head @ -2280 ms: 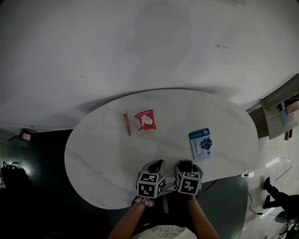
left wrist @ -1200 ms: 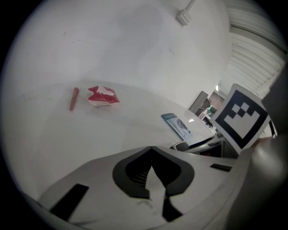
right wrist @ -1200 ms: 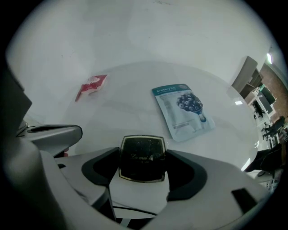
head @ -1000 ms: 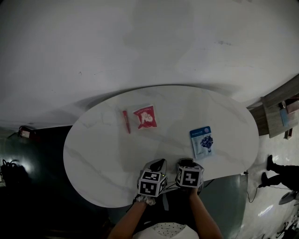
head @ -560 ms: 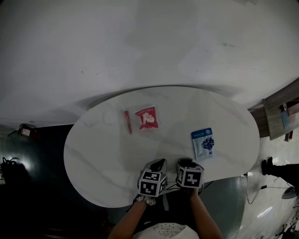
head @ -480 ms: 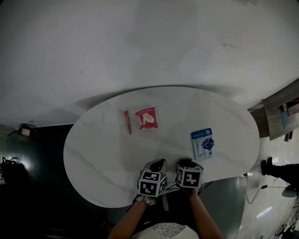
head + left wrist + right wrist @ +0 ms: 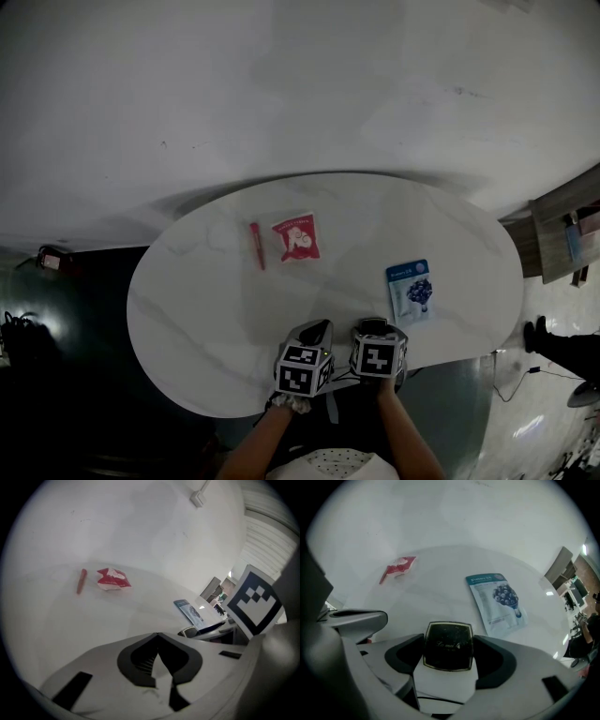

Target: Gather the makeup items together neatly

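Observation:
On the white oval table (image 7: 187, 309) lie a red stick (image 7: 255, 245) and a red sachet (image 7: 296, 236) at the far left, and a blue sheet-mask packet (image 7: 412, 292) at the right. Both grippers hover side by side at the near edge. My left gripper (image 7: 314, 330) is shut with nothing in it (image 7: 158, 637). A black square compact (image 7: 448, 645) sits between the jaws of my right gripper (image 7: 373, 328); the pads touch its sides while the jaws are opening. The blue packet (image 7: 497, 602) lies just ahead and to the right of it.
Wooden furniture (image 7: 562, 225) stands beyond the table's right end, and a person's legs (image 7: 562, 342) show on the floor there. A small dark object (image 7: 52, 258) lies on the floor at the left. A pale wall rises behind the table.
Both grippers stay at the near edge of the table. The view shifts slightly, and the person's legs at the right move about.

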Available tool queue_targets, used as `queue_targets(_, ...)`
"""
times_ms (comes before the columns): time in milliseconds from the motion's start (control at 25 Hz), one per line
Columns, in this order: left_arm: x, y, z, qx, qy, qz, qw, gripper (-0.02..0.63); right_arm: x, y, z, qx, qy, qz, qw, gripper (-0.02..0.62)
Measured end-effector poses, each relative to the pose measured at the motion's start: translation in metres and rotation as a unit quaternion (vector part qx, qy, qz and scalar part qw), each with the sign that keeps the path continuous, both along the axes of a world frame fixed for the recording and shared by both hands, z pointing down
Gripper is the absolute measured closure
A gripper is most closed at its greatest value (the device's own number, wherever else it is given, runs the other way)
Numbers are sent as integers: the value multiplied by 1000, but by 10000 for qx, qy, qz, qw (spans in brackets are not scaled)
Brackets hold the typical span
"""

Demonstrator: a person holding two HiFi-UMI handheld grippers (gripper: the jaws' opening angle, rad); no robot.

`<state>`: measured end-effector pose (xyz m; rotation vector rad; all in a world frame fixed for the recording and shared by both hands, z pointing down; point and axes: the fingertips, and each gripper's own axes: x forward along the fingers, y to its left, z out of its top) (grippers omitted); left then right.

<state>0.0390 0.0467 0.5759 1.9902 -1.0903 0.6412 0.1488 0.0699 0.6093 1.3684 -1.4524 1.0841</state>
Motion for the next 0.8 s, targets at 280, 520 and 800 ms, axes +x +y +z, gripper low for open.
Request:
queue_targets(280, -5, 3, 5, -40, -17, -67, 10000, 577, -2, -3, -2, 243, -64, -87, 9996, 241)
queue_targets(520, -3, 5, 1, -76, 7, -51, 10000, 577, -2, -3, -3, 466, -98, -97, 9988, 245)
queue_targets(800, -4, 5, 0, -13, 29, -71, 10000, 577, -1, -3, -4, 565, -223, -39, 9981, 249)
